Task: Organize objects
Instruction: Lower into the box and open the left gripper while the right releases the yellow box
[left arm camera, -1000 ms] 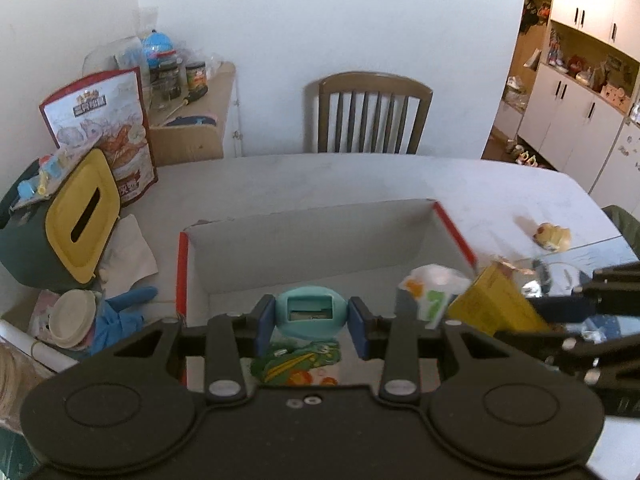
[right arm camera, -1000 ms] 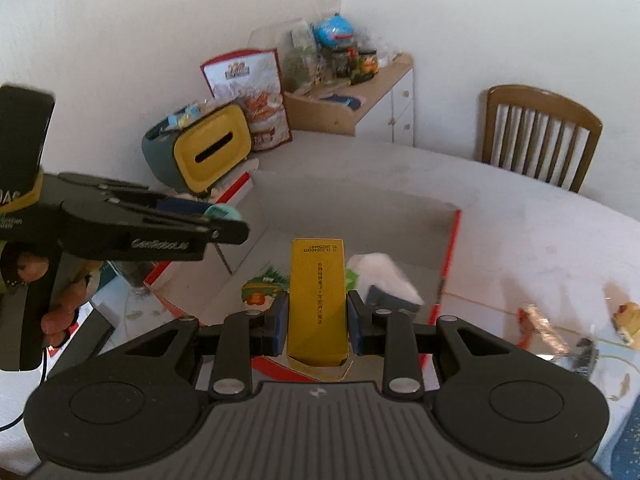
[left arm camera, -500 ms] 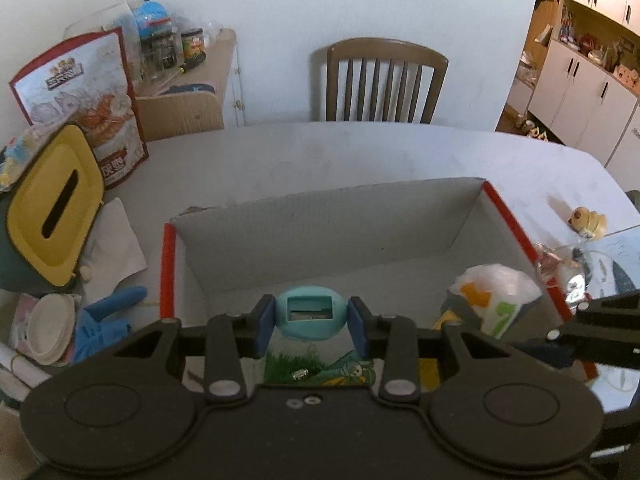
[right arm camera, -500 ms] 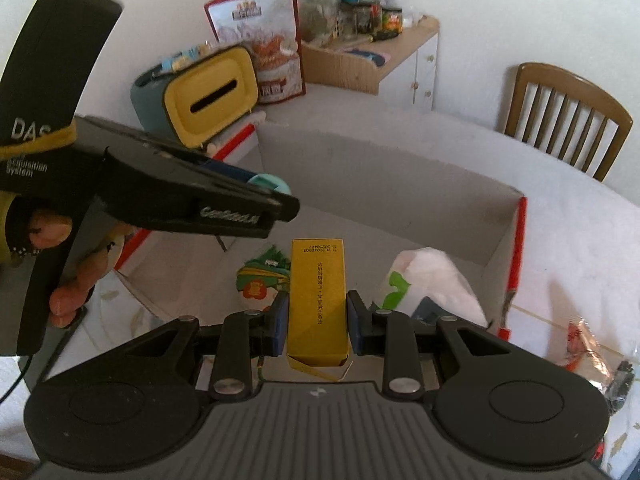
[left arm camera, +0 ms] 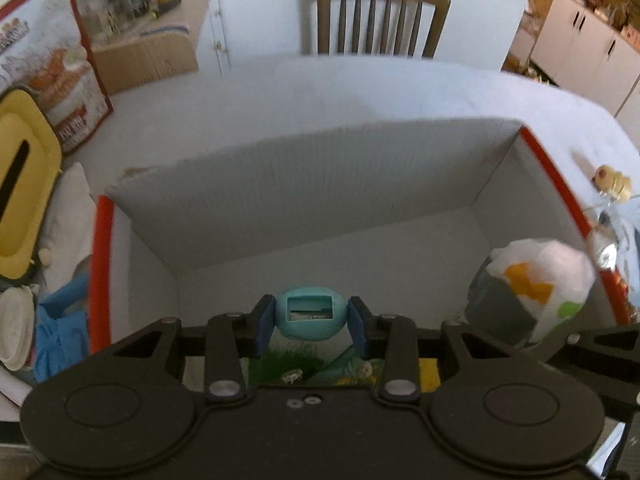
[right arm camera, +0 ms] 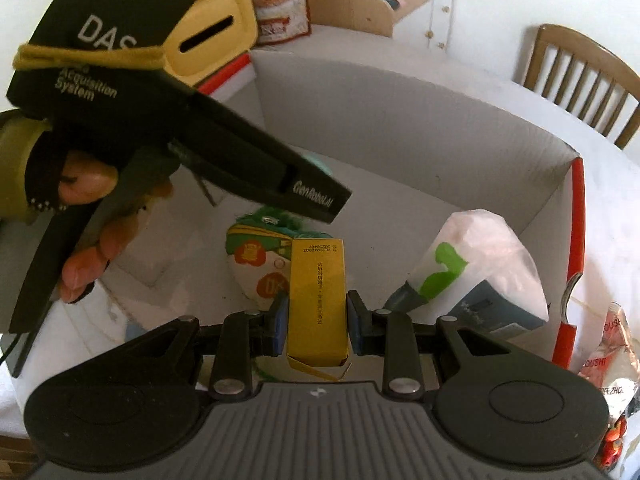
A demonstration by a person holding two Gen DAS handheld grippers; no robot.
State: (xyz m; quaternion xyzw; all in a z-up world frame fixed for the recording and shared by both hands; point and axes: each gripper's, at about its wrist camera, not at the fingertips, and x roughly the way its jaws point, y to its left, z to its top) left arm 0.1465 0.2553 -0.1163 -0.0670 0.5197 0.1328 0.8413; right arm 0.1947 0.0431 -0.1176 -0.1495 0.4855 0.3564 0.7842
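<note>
- The left gripper (left arm camera: 311, 319) is clamping a small teal oval object (left arm camera: 311, 317) between its blue pads; it is hanging above the near end of an open white box (left arm camera: 304, 184) with red edges.
- The right gripper (right arm camera: 316, 326) is squeezing a yellow carton (right arm camera: 318, 300) that is pointing forward between its fingers; the carton is sitting over the near edge of the same box.
- Just below and ahead of the carton, a green and white snack packet (right arm camera: 256, 258) is lying on the box floor; beside it, to the right, a white plastic bag with green print (right arm camera: 476, 264) is leaning against the right wall.
- A hand (right arm camera: 86, 220) is gripping the left tool's handle at the left of the right view.
- Outside the box on the table, a yellow-lidded bin (left arm camera: 20, 184) is standing to the left; a small yellow toy (left arm camera: 612, 182) is lying to the right.
- Farthest off, a wooden chair (left arm camera: 376, 20) is standing at the table's far edge.
</note>
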